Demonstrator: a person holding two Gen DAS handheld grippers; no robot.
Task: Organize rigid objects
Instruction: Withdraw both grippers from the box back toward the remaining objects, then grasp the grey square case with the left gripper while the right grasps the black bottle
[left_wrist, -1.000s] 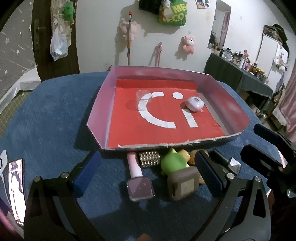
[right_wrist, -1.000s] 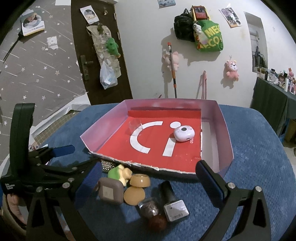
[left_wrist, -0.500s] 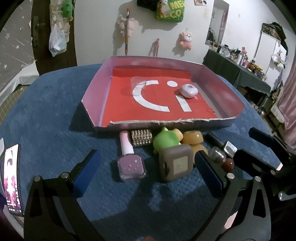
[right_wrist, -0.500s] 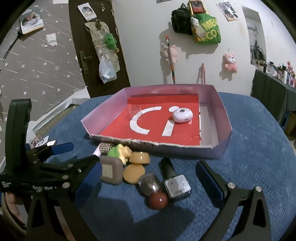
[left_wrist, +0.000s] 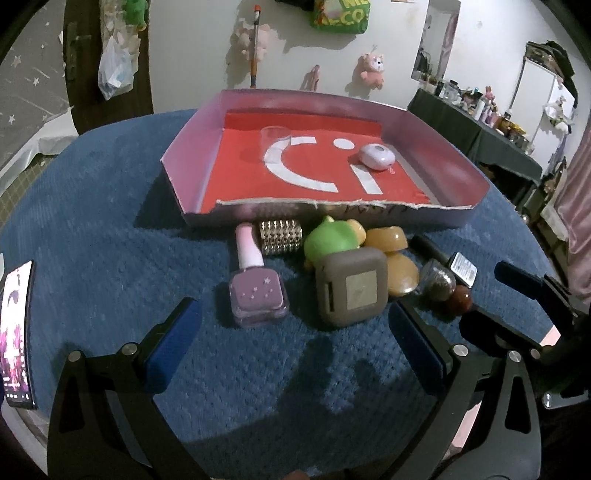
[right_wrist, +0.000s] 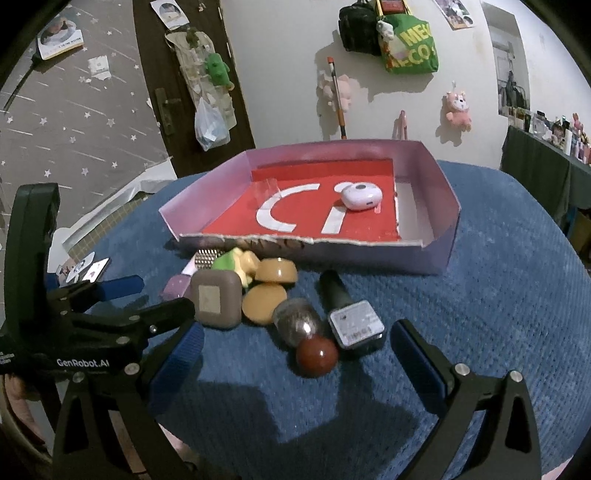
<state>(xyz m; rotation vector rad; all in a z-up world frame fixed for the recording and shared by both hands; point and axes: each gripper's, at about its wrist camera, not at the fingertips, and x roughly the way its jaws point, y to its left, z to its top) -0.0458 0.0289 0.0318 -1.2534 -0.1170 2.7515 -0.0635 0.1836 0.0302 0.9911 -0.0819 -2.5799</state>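
A pink-walled tray (left_wrist: 192, 147) (right_wrist: 443, 192) with a red floor holds a white earbud case (left_wrist: 377, 156) (right_wrist: 360, 196) and a clear cup (left_wrist: 274, 136). In front of it lie a lilac nail polish bottle (left_wrist: 256, 291), a studded gold cylinder (left_wrist: 280, 236), a green toy (left_wrist: 332, 240), a grey square box (left_wrist: 352, 291) (right_wrist: 217, 300), two tan pieces (right_wrist: 275, 275), a silver ball (right_wrist: 297, 321), a red ball (right_wrist: 317, 355) and a dark nail polish bottle (right_wrist: 351, 321). My left gripper (left_wrist: 291, 350) is open, just short of the lilac bottle and grey box. My right gripper (right_wrist: 295, 369) is open, just short of the balls.
The tray and objects sit on a blue textured cloth (left_wrist: 92, 221). A phone (left_wrist: 16, 332) lies at the left edge. The left gripper shows in the right wrist view (right_wrist: 110, 317), and the right gripper in the left wrist view (left_wrist: 524, 295). A door and wall stand behind.
Both grippers have pulled back from the tray and dropped lower; the pile of objects now sits farther ahead of the fingers. Both stay open. Nothing on the cloth moved.
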